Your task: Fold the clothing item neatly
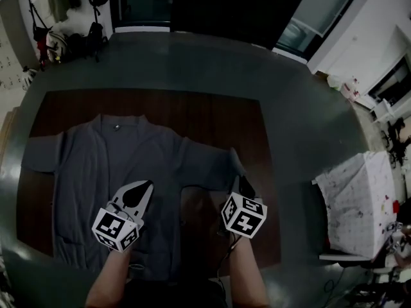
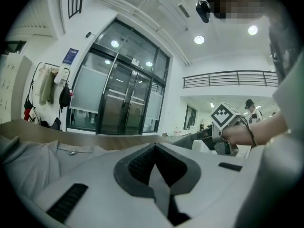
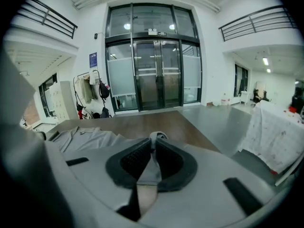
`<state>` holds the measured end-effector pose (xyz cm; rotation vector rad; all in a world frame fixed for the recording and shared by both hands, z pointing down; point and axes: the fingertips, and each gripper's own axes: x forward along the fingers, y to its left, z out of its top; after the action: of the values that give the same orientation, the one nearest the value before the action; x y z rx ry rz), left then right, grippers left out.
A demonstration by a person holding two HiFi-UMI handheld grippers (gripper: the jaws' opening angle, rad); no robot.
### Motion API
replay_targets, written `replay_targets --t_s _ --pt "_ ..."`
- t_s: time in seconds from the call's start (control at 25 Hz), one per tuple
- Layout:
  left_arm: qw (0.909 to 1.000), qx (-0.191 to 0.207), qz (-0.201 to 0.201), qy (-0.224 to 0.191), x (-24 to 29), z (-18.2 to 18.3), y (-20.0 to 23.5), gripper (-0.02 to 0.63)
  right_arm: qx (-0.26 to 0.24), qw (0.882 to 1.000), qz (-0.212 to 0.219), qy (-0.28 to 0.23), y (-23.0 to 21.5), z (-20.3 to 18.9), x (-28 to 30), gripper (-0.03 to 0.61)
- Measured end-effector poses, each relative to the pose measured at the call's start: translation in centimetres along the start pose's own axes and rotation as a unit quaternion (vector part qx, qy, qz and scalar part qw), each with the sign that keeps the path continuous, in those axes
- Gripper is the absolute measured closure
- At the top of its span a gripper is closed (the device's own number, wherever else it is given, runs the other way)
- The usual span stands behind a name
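Your shirt [image 1: 109, 165] lies spread flat on the dark wooden table [image 1: 212, 114], collar toward the far edge and hem toward you. It covers the left half of the tabletop. One sleeve stretches out flat toward the left edge. The other sleeve [image 1: 215, 162] runs out to the right and rises off the table at its end.

Your right gripper [image 3: 154, 139] is clenched on that raised end. In the right gripper view a small fold of grey cloth pokes up between the tips of the closed pads. The gripper sits above the table's near right part, beside the shirt's body, and points gently downward.

Your left gripper [image 1: 142, 186] hangs over the lower middle of the shirt, near its front opening. Its jaws are pressed fully together. In the left gripper view no cloth shows between them, so it grasps nothing. It points almost level across the table, with the collar off to its left.

The two grippers are near each other but apart. Beyond the table stand tall glass doors [image 3: 154, 75], and a white cloth-covered stand [image 1: 359, 204] sits off to the right.
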<state>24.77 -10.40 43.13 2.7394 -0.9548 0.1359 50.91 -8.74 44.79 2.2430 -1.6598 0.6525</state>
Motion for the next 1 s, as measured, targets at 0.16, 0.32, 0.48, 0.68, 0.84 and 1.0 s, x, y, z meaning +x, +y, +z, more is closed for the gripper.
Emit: replay_targets --t_s 0.16,0.32,0.48,0.68,0.84,1.0 --pt "0.9999 0.006 0.007 -0.011 -3.2 1.1 1.8 0.606 -0.007 1.0 0.019 -0.013 4.5 1.0 -1.1 0.557" --pt "0.9996 0.011 0.012 -0.022 -6.7 1.8 4.3 0.606 -0.011 0.999 0.04 -0.026 9.9 1.4 -2.4 0.557" --pt "0.9994 0.009 0.005 -0.033 -10.4 3.0 6.7 0.606 -0.022 0.997 0.059 -0.039 16.1 1.3 -4.2 0.557" --pt "0.9994 0.013 -0.011 -0.029 -13.3 3.5 8.2 0.606 -0.038 0.996 0.067 -0.034 21.0 0.0 -5.7 0.557" --pt "0.9995 0.013 -0.001 -0.027 -15.2 3.2 9.5 0.606 -0.044 0.996 0.073 -0.029 22.8 -1.0 -6.1 0.557" --pt "0.9992 0.026 0.015 -0.027 -15.6 3.2 9.7 0.606 -0.032 0.996 0.082 -0.028 22.3 -0.9 -5.3 0.557"
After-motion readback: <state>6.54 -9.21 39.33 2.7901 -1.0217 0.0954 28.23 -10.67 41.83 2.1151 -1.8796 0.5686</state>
